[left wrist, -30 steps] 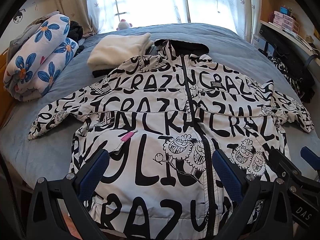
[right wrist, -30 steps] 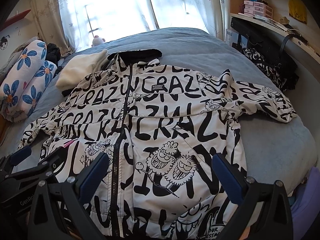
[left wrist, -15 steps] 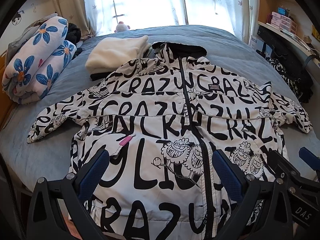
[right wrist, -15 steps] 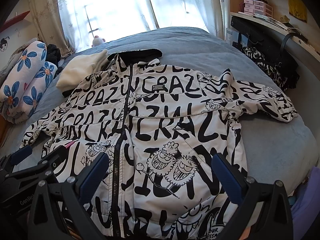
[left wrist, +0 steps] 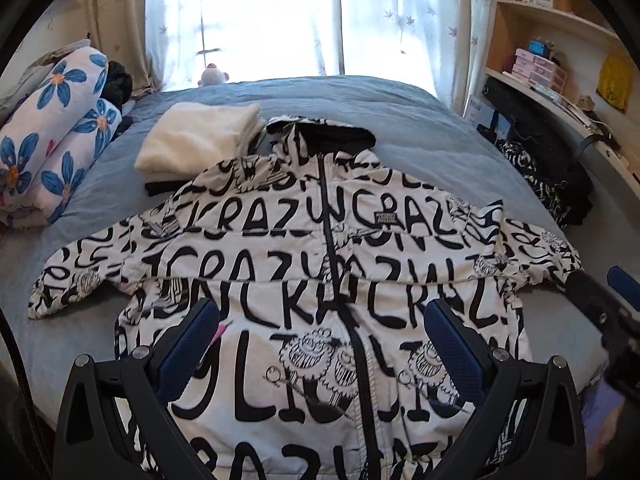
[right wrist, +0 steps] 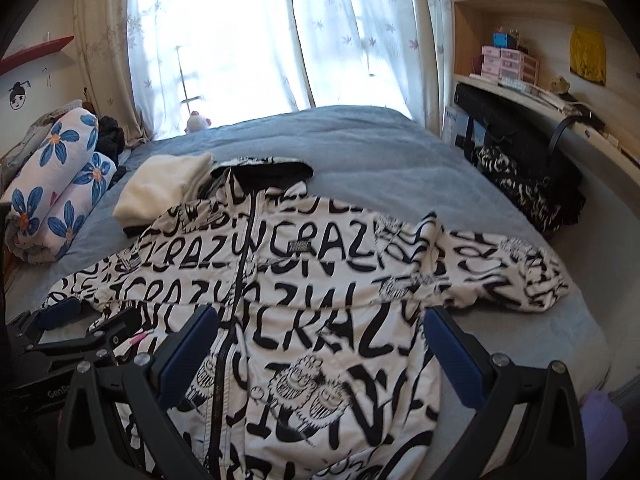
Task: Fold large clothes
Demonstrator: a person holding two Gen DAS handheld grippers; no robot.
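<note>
A white hooded jacket [left wrist: 304,264] with black lettering lies face up and zipped on a blue bed, sleeves spread to both sides; it also shows in the right wrist view [right wrist: 328,280]. My left gripper [left wrist: 320,344] is open and empty, above the jacket's lower front. My right gripper [right wrist: 320,348] is open and empty, above the jacket's lower right half. The right gripper's finger shows at the right edge of the left wrist view [left wrist: 600,304]. The left gripper shows at the left edge of the right wrist view [right wrist: 80,332].
A folded white garment [left wrist: 196,140] lies by the jacket's left shoulder. Rolled floral bedding [left wrist: 52,128] lies at the far left. A dark bag [left wrist: 540,168] sits right of the bed under a desk and shelves [left wrist: 560,80]. A curtained window [left wrist: 280,20] is behind the bed.
Both grippers have tilted up and lifted back, so the views show more of the window and room. The jacket has not moved. Both grippers stay open.
</note>
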